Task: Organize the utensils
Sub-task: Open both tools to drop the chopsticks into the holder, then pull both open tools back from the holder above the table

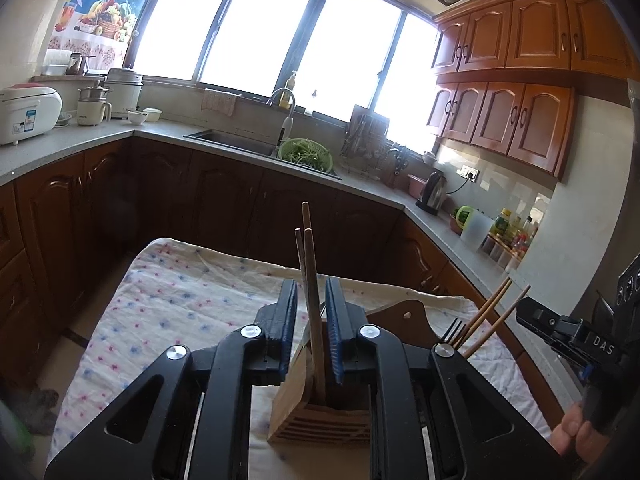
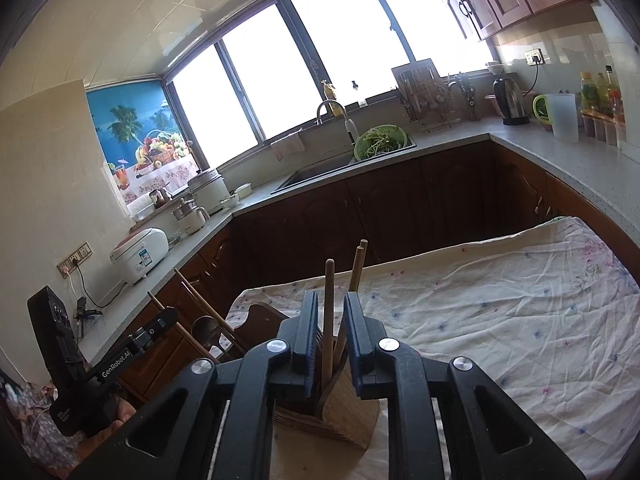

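White lettering "DAS" is showing on the black right gripper [image 1: 576, 334] body; "GenRobot.AI" is showing on the left gripper [image 2: 120, 364] body. Rice cooker [image 2: 140, 254] label is remaining illegible.

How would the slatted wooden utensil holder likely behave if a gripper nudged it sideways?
The slatted wooden utensil holder looks light and stiff. It would probably tip rather than slide: tall wooden chopsticks raise its weight, and the wrinkled floral cloth could catch its base.

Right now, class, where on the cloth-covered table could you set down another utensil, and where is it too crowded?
Free: the floral cloth right of the wooden utensil holder, out to the table's far edge, and the stretch left of it. Crowded: the holder itself, where chopsticks, a fork, the left gripper and the right gripper cluster.
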Demonstrator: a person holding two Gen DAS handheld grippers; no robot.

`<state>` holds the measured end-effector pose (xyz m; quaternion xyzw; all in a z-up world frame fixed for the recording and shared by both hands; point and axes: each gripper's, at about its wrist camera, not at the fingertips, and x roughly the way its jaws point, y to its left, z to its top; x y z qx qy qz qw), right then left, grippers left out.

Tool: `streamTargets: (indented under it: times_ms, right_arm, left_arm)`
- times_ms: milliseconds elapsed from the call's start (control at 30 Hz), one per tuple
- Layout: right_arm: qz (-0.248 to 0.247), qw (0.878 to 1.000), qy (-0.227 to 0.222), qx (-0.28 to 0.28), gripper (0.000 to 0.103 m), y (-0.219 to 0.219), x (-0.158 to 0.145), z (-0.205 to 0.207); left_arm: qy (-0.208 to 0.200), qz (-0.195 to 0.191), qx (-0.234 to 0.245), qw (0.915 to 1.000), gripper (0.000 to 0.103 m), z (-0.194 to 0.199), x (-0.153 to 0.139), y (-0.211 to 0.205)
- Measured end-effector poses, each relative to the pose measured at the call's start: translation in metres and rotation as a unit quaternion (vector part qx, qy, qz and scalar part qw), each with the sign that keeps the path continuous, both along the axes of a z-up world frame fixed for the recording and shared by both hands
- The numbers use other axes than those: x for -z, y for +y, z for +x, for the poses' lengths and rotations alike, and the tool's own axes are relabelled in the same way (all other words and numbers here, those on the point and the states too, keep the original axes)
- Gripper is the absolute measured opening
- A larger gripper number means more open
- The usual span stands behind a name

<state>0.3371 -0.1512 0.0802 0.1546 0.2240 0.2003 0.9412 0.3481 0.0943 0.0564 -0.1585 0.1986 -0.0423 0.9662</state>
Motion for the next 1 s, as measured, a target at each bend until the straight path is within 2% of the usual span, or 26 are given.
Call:
streamTargets:
  times_ms: [33, 67, 167, 200, 267, 300, 333, 400, 500, 600, 1000]
  right_arm:
    - [0.003, 1.0, -0.001, 0.001, 0.039, -0.001, 0.0, -0.001]
    - [0.006, 1.0, -0.004, 0.002, 0.049, -0.003, 0.0, -0.003]
    - [0.012, 1.0, -0.004, 0.002, 0.054, -0.007, -0.001, -0.005]
    - [0.016, 1.0, -0.003, 0.0, 0.062, -0.008, -0.001, -0.006]
    - [0.024, 1.0, -0.004, -0.001, 0.075, -0.011, -0.001, -0.008]
    - [0.027, 1.0, -0.006, -0.002, 0.082, -0.012, 0.0, -0.01]
    - [0.029, 1.0, -0.008, -0.002, 0.085, -0.014, 0.0, -0.012]
    - [0.033, 0.999, -0.013, -0.002, 0.094, -0.016, 0.0, -0.016]
    - [0.035, 0.999, -0.015, -0.005, 0.097, -0.016, 0.001, -0.021]
    - [0.035, 0.999, -0.017, -0.005, 0.1, -0.018, 0.002, -0.026]
    - [0.021, 0.999, -0.032, -0.005, 0.101, -0.02, -0.006, -0.058]
  left_arm:
    - [-0.001, 0.0, -0.003, 1.0, 0.035, -0.001, 0.0, 0.0]
    - [-0.003, 0.0, -0.005, 1.0, 0.037, -0.003, 0.0, 0.001]
    - [0.003, -0.001, -0.01, 0.9999, 0.049, -0.004, -0.001, 0.002]
    - [0.004, 0.0, -0.013, 0.9999, 0.057, -0.005, -0.001, 0.002]
    - [0.002, 0.001, -0.018, 0.9998, 0.062, -0.01, -0.001, 0.003]
    - [0.003, 0.002, -0.021, 0.9998, 0.068, -0.012, -0.001, 0.004]
    - [0.005, 0.004, -0.024, 0.9997, 0.077, -0.014, -0.001, 0.004]
    - [0.004, 0.008, -0.033, 0.9994, 0.085, -0.021, 0.0, 0.005]
    - [0.008, 0.016, -0.042, 0.999, 0.094, -0.028, 0.001, 0.006]
    - [0.009, 0.015, -0.048, 0.9987, 0.096, -0.037, 0.002, 0.009]
    - [0.01, 0.014, -0.054, 0.9984, 0.098, -0.072, -0.006, 0.011]
